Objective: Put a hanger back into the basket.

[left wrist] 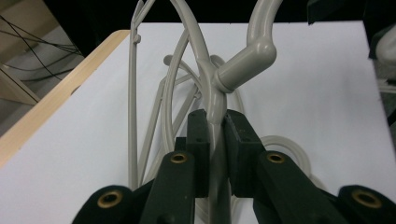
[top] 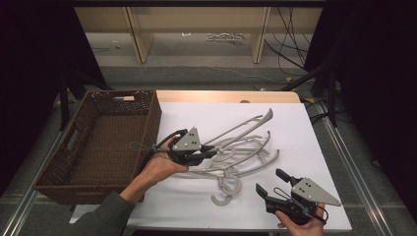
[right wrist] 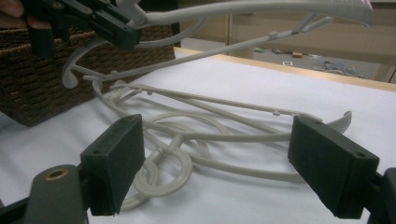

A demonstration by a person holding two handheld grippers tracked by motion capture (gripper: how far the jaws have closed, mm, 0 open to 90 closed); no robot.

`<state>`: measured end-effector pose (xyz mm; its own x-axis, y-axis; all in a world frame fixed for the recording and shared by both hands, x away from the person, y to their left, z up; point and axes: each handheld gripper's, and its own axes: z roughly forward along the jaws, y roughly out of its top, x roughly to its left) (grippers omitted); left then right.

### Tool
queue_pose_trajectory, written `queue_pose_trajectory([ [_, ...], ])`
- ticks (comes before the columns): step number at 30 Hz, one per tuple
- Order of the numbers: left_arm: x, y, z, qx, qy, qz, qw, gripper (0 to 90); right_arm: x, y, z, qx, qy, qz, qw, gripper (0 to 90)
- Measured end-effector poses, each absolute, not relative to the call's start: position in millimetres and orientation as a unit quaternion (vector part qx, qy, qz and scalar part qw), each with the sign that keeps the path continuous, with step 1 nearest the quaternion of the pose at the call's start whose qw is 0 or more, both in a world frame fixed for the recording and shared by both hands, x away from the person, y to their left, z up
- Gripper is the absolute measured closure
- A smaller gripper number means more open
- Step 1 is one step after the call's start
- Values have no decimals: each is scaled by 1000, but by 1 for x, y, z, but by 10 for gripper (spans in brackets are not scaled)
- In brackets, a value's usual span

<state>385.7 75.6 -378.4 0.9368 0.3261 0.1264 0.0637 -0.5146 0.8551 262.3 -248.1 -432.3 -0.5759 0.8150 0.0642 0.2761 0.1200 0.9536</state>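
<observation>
Several light grey plastic hangers [top: 248, 158] lie tangled on the white table top [top: 206, 113]. My left gripper [top: 214, 151] is shut on the neck of one grey hanger [top: 241, 127], just below its hook, and holds it above the pile. In the left gripper view the jaws [left wrist: 215, 122] pinch that hanger [left wrist: 243, 63] between the pads. My right gripper [top: 269, 181] rests open near the table's front right, its jaws [right wrist: 233, 154] wide apart and pointed at the pile [right wrist: 224, 135]. The raised hanger [right wrist: 261, 9] and left gripper [right wrist: 116, 28] show beyond it.
A dark brown woven basket [top: 153, 118] stands at the left edge of the table, close to the left hand; its wall [right wrist: 28, 88] shows in the right gripper view. One hanger hook [top: 226, 191] curls towards the front edge. Shelving and cables lie beyond the table.
</observation>
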Motion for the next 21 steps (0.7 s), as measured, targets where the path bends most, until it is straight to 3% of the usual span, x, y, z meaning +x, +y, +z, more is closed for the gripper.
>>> queue_pose_trajectory([
  [11, 387, 98, -336, 826, 191, 71, 526, 810, 262, -248, -433, 386, 702, 541, 255, 197],
  [21, 386, 126, -303, 812, 216, 72, 538, 811, 263, -249, -433, 387, 708, 536, 248, 197],
])
